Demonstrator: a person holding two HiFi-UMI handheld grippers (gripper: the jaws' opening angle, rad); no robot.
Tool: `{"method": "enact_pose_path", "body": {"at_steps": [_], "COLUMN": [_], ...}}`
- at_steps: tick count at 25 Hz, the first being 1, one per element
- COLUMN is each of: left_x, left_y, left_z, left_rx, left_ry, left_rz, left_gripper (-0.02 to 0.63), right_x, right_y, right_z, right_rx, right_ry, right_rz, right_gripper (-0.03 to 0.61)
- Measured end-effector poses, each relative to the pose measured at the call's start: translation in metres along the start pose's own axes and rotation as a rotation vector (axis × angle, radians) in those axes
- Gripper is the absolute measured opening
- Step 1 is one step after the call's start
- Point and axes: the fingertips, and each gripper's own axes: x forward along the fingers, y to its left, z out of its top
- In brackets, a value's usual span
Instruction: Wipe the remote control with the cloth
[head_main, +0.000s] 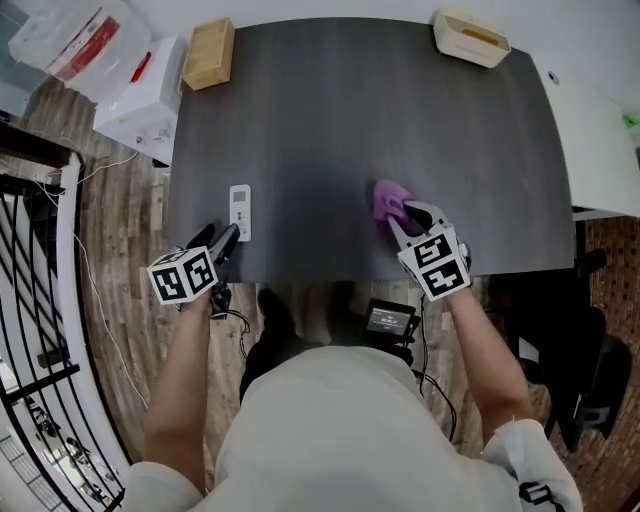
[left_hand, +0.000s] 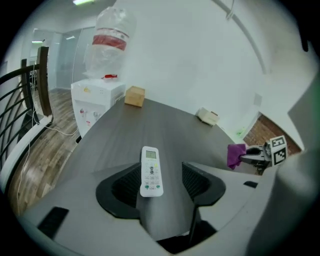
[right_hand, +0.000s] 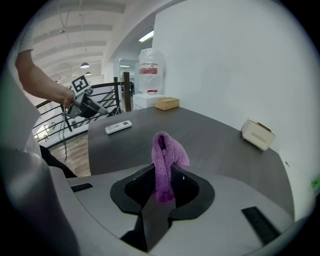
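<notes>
The white remote control (head_main: 240, 212) lies flat on the dark counter (head_main: 360, 110) near its front left corner, lengthwise toward the far edge, buttons up. The left claw (head_main: 222, 245) hangs at the remote's near end with its jaws spread wide. In the left gripper view the remote shows between them, and neither pad presses on it. Whether a tip touches it is hard to judge. The right claw (head_main: 415, 222), near the middle of the front edge, is clamped on a bunched purple cloth (head_main: 389, 203), well apart from the remote. A wooden box (head_main: 209, 54) and a cream box (head_main: 471, 38) sit at the far corners.
</notes>
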Motion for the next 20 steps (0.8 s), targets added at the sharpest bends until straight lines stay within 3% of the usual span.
{"method": "enact_pose_path", "body": {"at_steps": [8, 11, 16, 20], "left_x": [-0.079, -0.114, -0.176, -0.233], "left_y": [-0.046, -0.053, -0.054, -0.051], "left_z": [0.008, 0.001, -0.030, -0.050], "left_rx": [-0.007, -0.037, -0.086, -0.045], "left_ry": [-0.250, -0.318, -0.360, -0.438], "left_rz": [-0.233, -0.345, -0.561, -0.694], "left_gripper": [0.232, 0.160, 0.028, 0.014], "right_x": [-0.054, -0.084, -0.131, -0.155], "right_y": [-0.015, -0.003, 0.061, 0.140], "right_z": [-0.016, -0.026, -0.032, -0.027], "right_rx": [-0.009, 0.008, 0.105, 0.164], "right_ry": [0.006, 0.013, -0.025, -0.077], "right_rz": [-0.163, -0.229, -0.300, -0.292], "right_gripper": [0.091, 0.091, 0.091, 0.091]}}
